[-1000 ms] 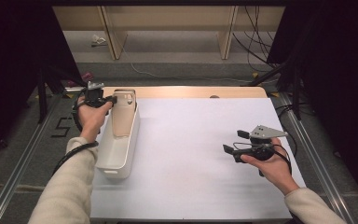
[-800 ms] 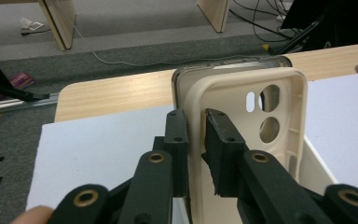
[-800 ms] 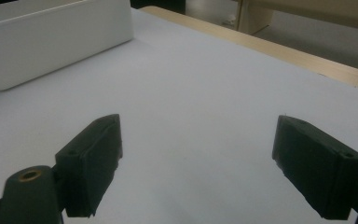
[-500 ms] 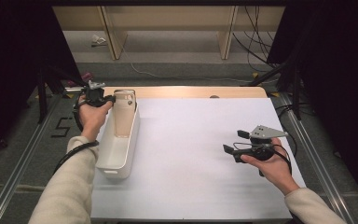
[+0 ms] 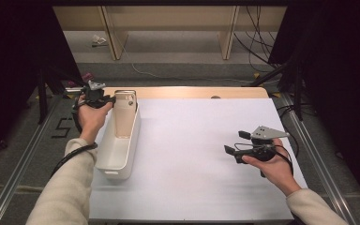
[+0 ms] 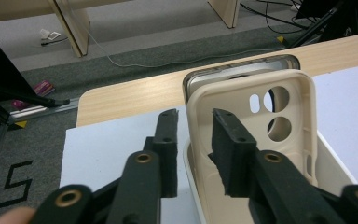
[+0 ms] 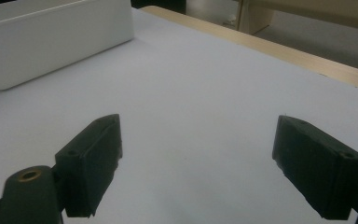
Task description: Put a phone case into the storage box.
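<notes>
A beige phone case (image 5: pixel 123 119) stands upright in a long white bin (image 5: pixel 117 159) at the table's left, leaning at the bin's far end. Its camera holes face my left gripper view (image 6: pixel 293 154). A grey-rimmed flat thing (image 6: pixel 242 74) stands right behind it. My left gripper (image 5: pixel 104 99) is at the bin's far left corner. Its jaws (image 6: pixel 196 116) have just been opening and straddle the case's left edge, with a gap at the left pad. My right gripper (image 5: pixel 234 142) hovers wide open over the bare white table top at the right (image 7: pixel 198 140), nothing between its pads.
The white table top (image 5: pixel 201 154) has a wooden strip (image 5: pixel 192 92) along its far edge. Beyond it lie floor, cables and wooden furniture legs. The bin's side wall (image 7: pixel 51 42) shows far off in the right gripper view.
</notes>
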Demonstrator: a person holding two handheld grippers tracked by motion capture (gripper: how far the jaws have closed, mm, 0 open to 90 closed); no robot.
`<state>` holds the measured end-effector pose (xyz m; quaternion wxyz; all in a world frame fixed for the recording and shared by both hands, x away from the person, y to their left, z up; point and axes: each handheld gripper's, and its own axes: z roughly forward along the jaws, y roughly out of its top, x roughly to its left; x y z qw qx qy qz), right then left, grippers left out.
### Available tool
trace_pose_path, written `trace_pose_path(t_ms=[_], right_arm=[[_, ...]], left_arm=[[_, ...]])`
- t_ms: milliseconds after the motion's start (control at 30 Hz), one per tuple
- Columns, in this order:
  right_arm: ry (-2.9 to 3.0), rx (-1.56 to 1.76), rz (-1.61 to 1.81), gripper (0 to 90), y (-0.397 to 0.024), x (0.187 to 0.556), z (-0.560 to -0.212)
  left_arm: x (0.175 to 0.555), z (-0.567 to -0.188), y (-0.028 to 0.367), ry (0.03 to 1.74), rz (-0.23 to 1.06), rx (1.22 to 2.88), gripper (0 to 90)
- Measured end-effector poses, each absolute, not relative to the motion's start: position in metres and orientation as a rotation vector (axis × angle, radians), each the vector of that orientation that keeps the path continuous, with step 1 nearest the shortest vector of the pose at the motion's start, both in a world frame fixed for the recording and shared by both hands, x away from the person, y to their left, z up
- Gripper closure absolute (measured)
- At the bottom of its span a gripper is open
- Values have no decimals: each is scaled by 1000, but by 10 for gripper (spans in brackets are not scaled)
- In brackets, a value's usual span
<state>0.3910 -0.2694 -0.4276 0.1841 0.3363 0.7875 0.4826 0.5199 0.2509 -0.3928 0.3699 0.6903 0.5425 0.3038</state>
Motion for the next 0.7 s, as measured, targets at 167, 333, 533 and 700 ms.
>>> trace_pose_path(t_ms=[167, 333, 533, 700], right_arm=[[2220, 950, 1364, 167, -269, 391, -428], [2220, 952, 1363, 167, -269, 391, -428], [2226, 955, 1359, 166, -270, 392, -429], [2224, 955, 1363, 166, -269, 391, -429]], left_arm=[[511, -386, 251, 1371, 787, 1772, 608], [501, -377, 252, 1363, 764, 1759, 488], [487, -372, 252, 1360, 701, 1734, 299], [475, -369, 248, 1332, 686, 1755, 169]])
